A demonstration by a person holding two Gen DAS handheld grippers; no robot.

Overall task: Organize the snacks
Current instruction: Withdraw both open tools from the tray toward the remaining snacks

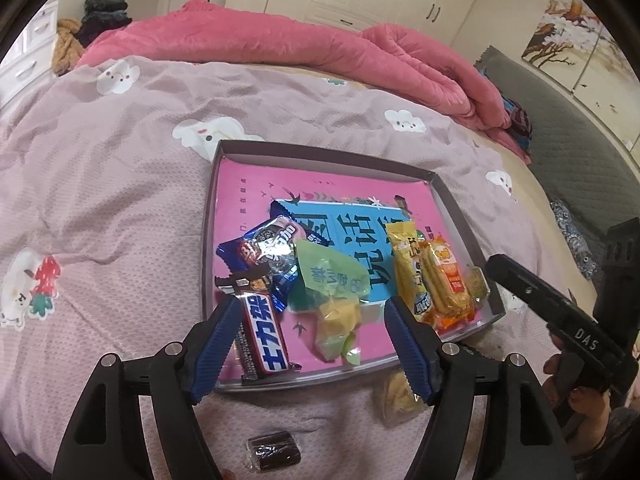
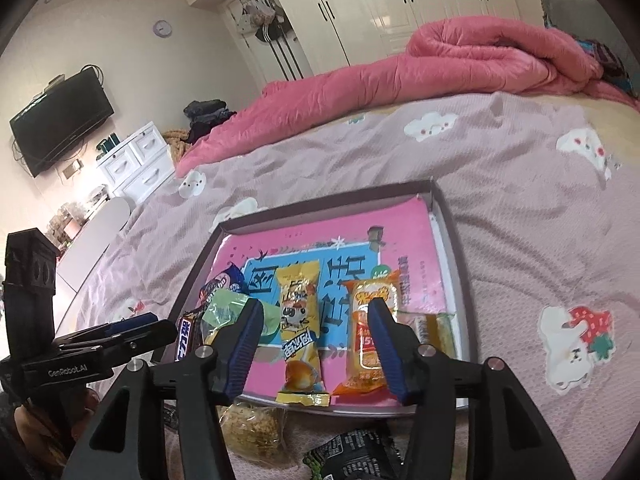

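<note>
A shallow grey tray (image 1: 452, 208) with a pink printed floor lies on the bed. In it are a blue biscuit pack (image 1: 264, 256), a chocolate bar (image 1: 264, 336), a green-wrapped candy (image 1: 332, 280), a yellow pack (image 1: 408, 264) and an orange pack (image 1: 448, 284). My left gripper (image 1: 310, 304) hovers open over the tray's near edge, with the bar beside its left finger and the green candy below the gap. My right gripper (image 2: 315, 304) is open above the yellow pack (image 2: 298, 328), and its right finger overlaps the orange pack (image 2: 366, 344). Neither holds anything.
On the quilt in front of the tray lie a dark brown candy (image 1: 274, 454), a pale crumbly snack (image 2: 250, 428) and a black-green pack (image 2: 352, 460). A rolled pink blanket (image 1: 320, 48) lies behind the tray. White drawers (image 2: 136, 160) stand left of the bed.
</note>
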